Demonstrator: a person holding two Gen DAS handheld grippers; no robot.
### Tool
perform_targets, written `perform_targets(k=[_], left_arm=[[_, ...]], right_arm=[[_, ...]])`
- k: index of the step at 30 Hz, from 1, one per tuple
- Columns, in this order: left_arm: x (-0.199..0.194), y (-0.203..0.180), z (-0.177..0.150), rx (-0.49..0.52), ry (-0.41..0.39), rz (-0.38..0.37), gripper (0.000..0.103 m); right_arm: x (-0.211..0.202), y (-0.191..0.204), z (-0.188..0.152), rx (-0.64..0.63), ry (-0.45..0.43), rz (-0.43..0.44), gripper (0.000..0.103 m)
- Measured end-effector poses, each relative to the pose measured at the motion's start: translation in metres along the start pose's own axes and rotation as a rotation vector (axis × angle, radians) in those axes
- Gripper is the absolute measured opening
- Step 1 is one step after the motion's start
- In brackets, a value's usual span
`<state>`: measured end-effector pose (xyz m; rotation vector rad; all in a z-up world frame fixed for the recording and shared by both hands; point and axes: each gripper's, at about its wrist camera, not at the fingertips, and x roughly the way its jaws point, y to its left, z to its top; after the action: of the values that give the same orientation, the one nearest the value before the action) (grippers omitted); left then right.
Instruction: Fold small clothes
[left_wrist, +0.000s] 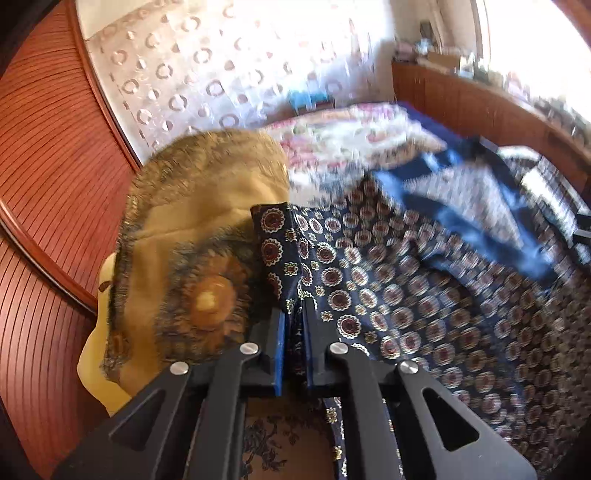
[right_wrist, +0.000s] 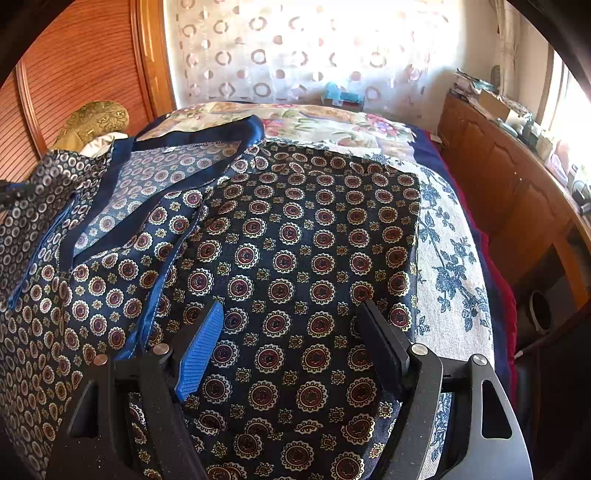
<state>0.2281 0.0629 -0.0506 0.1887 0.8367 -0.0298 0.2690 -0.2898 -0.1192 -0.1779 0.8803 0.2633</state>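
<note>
Bed (right_wrist: 454, 236); garment (left_wrist: 291, 236) between left fingers (left_wrist: 279, 350)

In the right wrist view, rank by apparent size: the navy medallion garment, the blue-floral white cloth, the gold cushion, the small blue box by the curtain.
1. Navy medallion garment, largest.
2. Blue-floral white cloth.
3. Gold cushion.
4. Small blue box, smallest.
The cushion and box lie farther from the camera, so their true sizes stay unsure.
</note>
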Motion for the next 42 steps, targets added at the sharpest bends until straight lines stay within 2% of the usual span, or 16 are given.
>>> perform_targets(k=[3, 9, 13, 17, 23, 27, 29, 30, 34, 39, 42], left_arm=[[-0.020, 0.011, 0.001, -0.041, -0.060, -0.027, 0.005], [-0.031, 0.021, 0.000, -0.074, -0.103, -0.059, 0.004], [-0.040, 0.013, -0.004, -0.087, -0.128, -0.089, 0.003], [-0.059, -0.001, -0.008, -0.101, -0.190, -0.145, 0.002], [-0.077, -0.020, -0.009, -0.075, -0.235, -0.193, 0.000], [-0.064, -0.017, -0.006, -0.061, -0.200, -0.165, 0.002], [-0.055, -0.011, -0.006, -0.058, -0.175, -0.161, 0.014], [-0.050, -0.010, -0.006, -0.052, -0.158, -0.156, 0.023], [-0.038, -0.013, -0.012, -0.007, -0.099, -0.132, 0.036], [-0.027, -0.024, -0.014, 0.061, -0.061, -0.111, 0.041], [-0.012, -0.024, -0.011, 0.054, -0.027, -0.101, 0.041]], right_arm=[[0.000, 0.000, 0.000, -0.002, 0.000, -0.002, 0.076], [0.000, 0.000, 0.000, -0.002, -0.001, -0.002, 0.076], [0.000, 0.000, 0.000, -0.002, -0.001, -0.002, 0.076], [0.000, 0.000, 0.000, -0.002, -0.002, -0.005, 0.076], [-0.008, -0.001, 0.001, 0.006, -0.026, -0.012, 0.076], [-0.015, -0.009, 0.000, 0.049, -0.046, 0.001, 0.076], [-0.014, -0.010, -0.003, 0.052, -0.041, -0.003, 0.076], [-0.014, -0.010, -0.003, 0.051, -0.039, 0.000, 0.076], [-0.013, -0.005, -0.003, 0.032, -0.034, -0.020, 0.076], [-0.009, -0.001, -0.003, 0.013, -0.023, -0.031, 0.076], [-0.007, -0.001, -0.003, 0.016, -0.016, -0.028, 0.076]])
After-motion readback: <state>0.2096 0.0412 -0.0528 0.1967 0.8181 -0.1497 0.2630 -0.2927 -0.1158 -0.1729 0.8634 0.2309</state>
